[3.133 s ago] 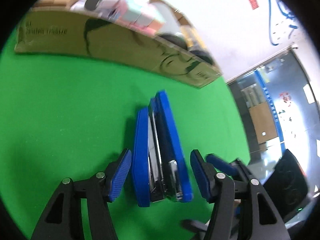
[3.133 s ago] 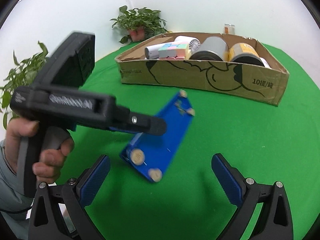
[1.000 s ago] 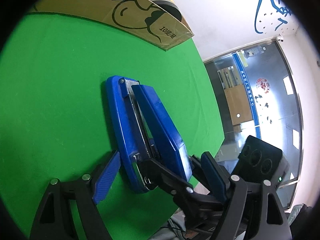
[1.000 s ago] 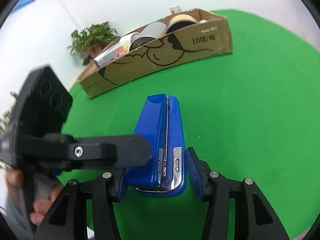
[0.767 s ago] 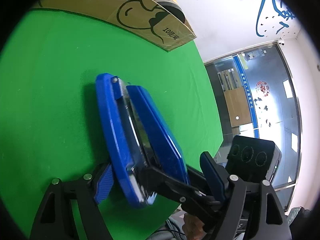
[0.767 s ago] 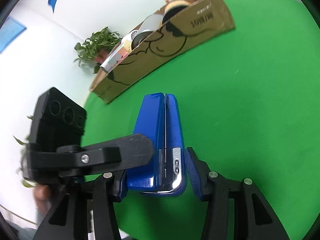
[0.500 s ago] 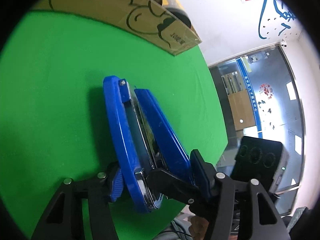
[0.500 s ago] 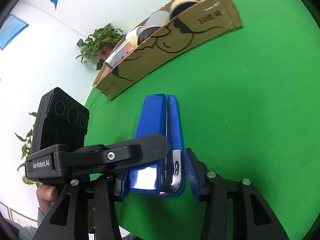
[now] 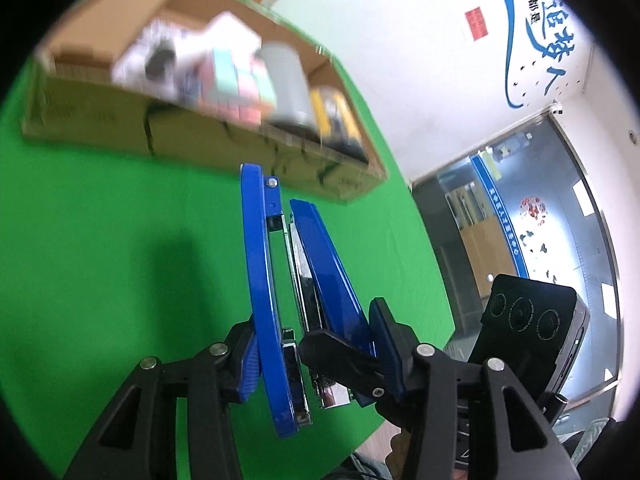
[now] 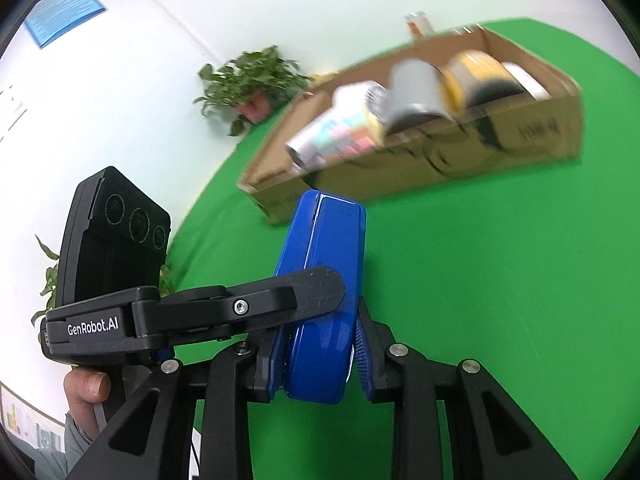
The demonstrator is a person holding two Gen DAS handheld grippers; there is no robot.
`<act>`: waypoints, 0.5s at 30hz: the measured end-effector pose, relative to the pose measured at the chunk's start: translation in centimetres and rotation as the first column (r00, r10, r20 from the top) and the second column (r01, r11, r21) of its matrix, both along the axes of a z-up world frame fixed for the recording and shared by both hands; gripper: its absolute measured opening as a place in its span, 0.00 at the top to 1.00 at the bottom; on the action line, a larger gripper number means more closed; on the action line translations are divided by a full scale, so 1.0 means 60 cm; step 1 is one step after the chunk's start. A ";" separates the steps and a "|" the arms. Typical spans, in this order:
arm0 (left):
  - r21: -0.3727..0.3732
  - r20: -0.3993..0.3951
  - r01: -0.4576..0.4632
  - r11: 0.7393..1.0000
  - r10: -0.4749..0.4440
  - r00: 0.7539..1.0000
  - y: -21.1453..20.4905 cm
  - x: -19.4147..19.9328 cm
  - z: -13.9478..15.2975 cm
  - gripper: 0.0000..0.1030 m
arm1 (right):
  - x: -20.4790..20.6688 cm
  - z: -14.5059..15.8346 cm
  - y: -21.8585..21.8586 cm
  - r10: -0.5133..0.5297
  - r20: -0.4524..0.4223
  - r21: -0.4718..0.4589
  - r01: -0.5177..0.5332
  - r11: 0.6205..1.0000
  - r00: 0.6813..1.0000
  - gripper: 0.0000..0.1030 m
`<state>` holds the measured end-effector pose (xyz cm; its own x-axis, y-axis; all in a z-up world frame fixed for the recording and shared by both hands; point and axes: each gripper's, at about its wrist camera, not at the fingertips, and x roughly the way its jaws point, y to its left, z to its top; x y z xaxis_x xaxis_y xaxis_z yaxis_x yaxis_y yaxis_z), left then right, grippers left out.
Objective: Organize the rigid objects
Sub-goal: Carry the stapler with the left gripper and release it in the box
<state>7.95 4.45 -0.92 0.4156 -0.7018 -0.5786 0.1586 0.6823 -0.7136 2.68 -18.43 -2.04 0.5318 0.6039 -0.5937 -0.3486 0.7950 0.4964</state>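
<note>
The blue stapler [image 10: 320,300] is held clear of the green surface [image 10: 500,300] by both grippers at its near end, its long axis pointing away from the jaws toward the cardboard box [image 10: 460,152] beyond. The left gripper [image 9: 316,350] is closing on it from the side and the right gripper [image 10: 316,354] is clamped across it, so neither is nearer. Only the left view shows the stapler gaping open with its metal core; the right view shows its closed blue back.

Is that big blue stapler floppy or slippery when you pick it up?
Probably stiff, not floppy: the blue stapler has hard plastic shells and a metal core. Its top arm gapes from the base, so it might swing on its hinge. The glossy shell looks slippery, though both the left gripper and right gripper clamp it.
</note>
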 end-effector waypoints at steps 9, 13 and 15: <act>0.033 0.108 -0.070 0.997 0.066 0.992 0.104 0.081 0.096 0.54 | 0.108 0.118 0.113 0.062 0.103 -0.001 -0.062 0.998 0.993 0.73; 0.046 0.119 -0.089 0.995 0.083 0.989 0.148 0.142 0.119 0.54 | 0.190 0.158 0.170 0.081 0.105 -0.001 -0.081 0.997 0.991 0.73; 0.041 0.100 -0.096 0.995 0.091 0.991 0.175 0.182 0.116 0.54 | 0.237 0.166 0.197 0.082 0.082 -0.003 -0.082 0.997 0.993 0.73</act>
<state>18.86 14.98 6.02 0.5342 -0.6307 -0.5629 0.1597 0.7292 -0.6655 16.88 -6.61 7.93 0.5277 0.6478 -0.5495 -0.4523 0.7618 0.4638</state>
